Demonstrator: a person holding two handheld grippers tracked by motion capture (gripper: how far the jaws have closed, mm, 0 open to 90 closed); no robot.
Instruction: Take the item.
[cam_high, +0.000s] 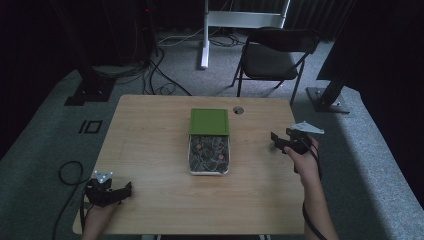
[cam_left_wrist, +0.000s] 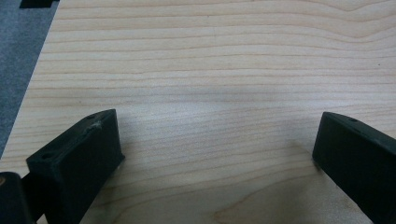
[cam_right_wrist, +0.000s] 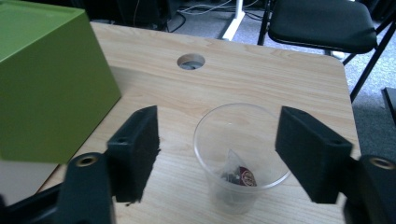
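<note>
dim room, soft shadows, slightly blurry pictures.

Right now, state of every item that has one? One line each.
green lid: off the tin, lying behind it
tin: open, full of tea bags
plastic cup: upright, one tea bag inside
left gripper: open, nothing between its fingers
right gripper: open, fingers either side of the cup
folding chair: unfolded

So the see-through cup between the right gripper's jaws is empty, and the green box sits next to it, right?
Not quite. The clear cup is not empty: the right gripper view shows a tea bag lying at its bottom. The rest holds: the cup stands between the open right gripper's jaws, with the green box beside it.
</note>
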